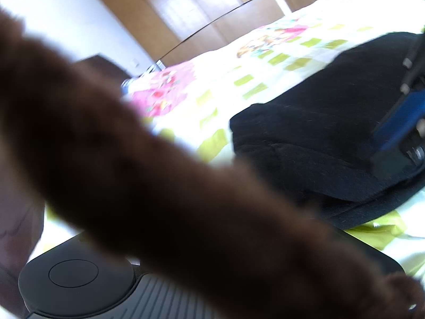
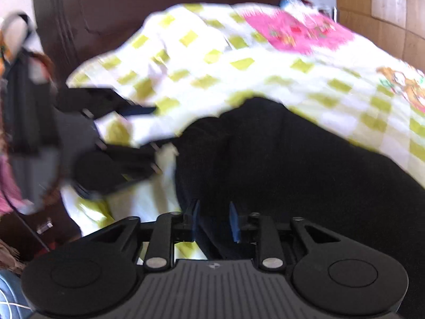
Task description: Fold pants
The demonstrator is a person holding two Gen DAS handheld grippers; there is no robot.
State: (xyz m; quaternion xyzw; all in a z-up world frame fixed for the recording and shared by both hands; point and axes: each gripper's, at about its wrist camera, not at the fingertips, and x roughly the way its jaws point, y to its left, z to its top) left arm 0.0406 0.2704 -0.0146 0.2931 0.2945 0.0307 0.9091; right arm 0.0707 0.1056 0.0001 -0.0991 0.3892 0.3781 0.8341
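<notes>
- Right gripper [image 2: 213,219]: black body with a ribbed plate, blue-padded fingers; a fold of the black pants [image 2: 279,159] runs between the pads, which are clamped on it.
- Left gripper [image 2: 148,135], seen from the right wrist at 9 o'clock: blurred, fingers spread apart over the bedspread [image 2: 239,63], nothing between them.
- Left wrist view: a fuzzy dark-brown sleeve [image 1: 146,172] crosses the lens from 10 to 4 o'clock and hides this gripper's own fingers.
- Pants: thick, matte, fleecy black cloth, heaped in soft rounded folds on the bed; in the left wrist view they sit at 3 o'clock with the right gripper's blue pad pressed onto them.
- Bedspread: white quilted cloth with lime-green squares and pink cartoon panels, rumpled toward 10 o'clock.
- Surroundings: glossy wooden wardrobe doors [image 1: 186,8] at 12 o'clock; dark wood headboard [image 2: 132,2] behind the bed.
- No containers seen.
</notes>
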